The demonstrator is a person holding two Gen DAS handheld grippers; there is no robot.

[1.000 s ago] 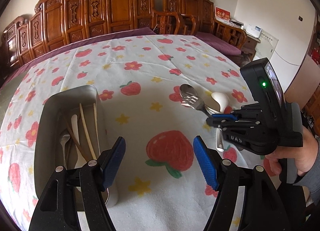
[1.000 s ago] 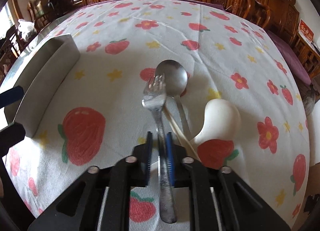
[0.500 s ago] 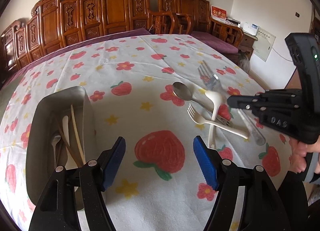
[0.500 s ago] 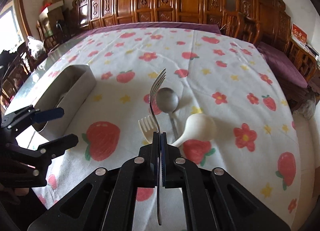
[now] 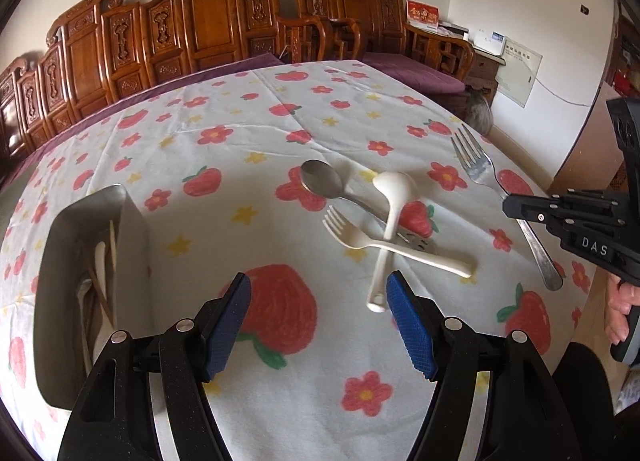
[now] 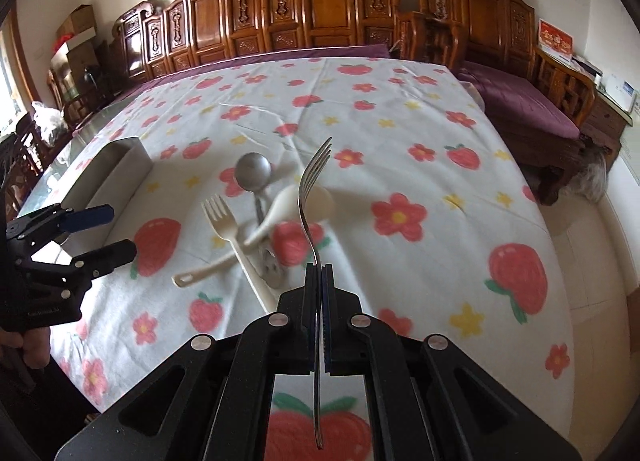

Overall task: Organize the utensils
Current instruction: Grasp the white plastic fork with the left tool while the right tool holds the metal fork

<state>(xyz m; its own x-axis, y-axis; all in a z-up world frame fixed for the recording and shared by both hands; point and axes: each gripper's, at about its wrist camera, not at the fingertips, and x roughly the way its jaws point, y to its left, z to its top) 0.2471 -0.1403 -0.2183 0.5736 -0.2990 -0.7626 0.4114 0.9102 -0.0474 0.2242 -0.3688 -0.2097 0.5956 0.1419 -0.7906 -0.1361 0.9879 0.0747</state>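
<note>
Left wrist view: the left gripper (image 5: 318,317) hangs over the strawberry-print cloth (image 5: 248,149), its blue pads wide apart with nothing between them. At the left stands a steel bin (image 5: 132,229); inside it lie pale chopsticks (image 5: 113,245) and a few other utensil handles, too shadowed to name. Right of centre, a steel spoon (image 5: 322,180), a white ladle (image 5: 394,193) and a cream fork (image 5: 360,239) lie crossed in a heap on the cloth. Further right the right gripper (image 5: 510,207) holds a steel fork (image 5: 476,165) clear of the table, tines pointing away.

Right wrist view: the right gripper (image 6: 319,281) has its jaws pressed tight on the steel fork (image 6: 310,197) at mid-handle, edge-on, tines up and forward. Below it the cream fork (image 6: 218,217), spoon (image 6: 253,171) and ladle (image 6: 280,203) overlap on the cloth (image 6: 400,133). The bin (image 6: 120,173) sits at the left, well apart from the heap, its contents hidden by its wall. The left gripper (image 6: 106,231) hovers just beside the bin, gaping.
</note>
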